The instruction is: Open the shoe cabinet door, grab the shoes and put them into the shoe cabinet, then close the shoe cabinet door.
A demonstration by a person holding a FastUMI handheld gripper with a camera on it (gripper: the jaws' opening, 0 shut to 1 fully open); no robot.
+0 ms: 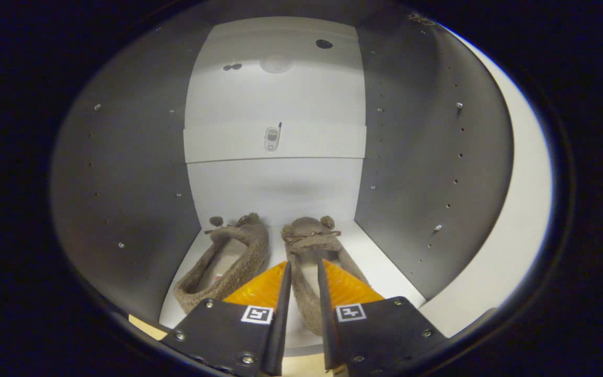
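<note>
while both shoes sit inside the cabinet [427, 157]: second one looks near release
gripper [304, 269]: fingers close together, pinching the inner side wall of the right shoe [309, 246]
left shoe [231, 259]: on the cabinet floor, just beside the right one
shelf [275, 142]: above, well clear
tip: set the heel flat, spread the fingers fully, draw straight back so nothing snags
</note>
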